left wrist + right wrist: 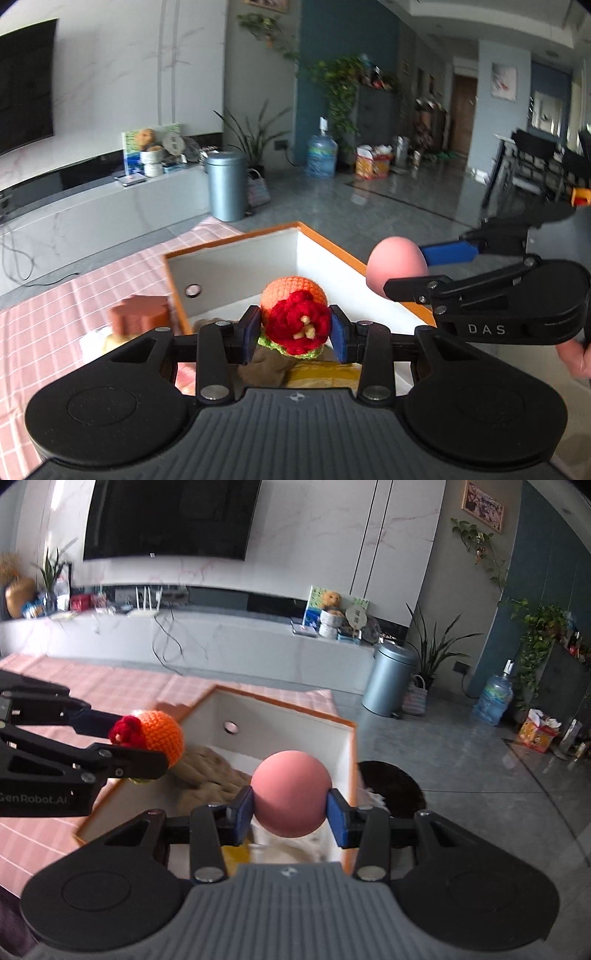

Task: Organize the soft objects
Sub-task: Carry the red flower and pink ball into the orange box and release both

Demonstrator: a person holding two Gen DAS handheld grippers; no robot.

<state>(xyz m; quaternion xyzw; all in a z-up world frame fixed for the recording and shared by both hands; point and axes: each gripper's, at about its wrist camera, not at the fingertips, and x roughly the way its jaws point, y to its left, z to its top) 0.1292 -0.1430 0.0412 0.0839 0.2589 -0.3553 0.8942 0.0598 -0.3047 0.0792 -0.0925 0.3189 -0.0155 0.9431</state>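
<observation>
Left gripper (295,332) clamped on a crochet ball (295,314), orange with a red yarn flower, hanging over the near end of the white box (236,266) with orange edges. Right gripper (290,808) squeezing a pink ball (290,799) above the same box. Some tan fabric (207,775) already sitting inside. Pink checked tablecloth (92,280) underneath.

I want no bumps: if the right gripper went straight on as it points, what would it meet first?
Probably the box's inside, holding a brown cloth. The right gripper, shut on the pink ball, points down into it; depth is unclear.
</observation>
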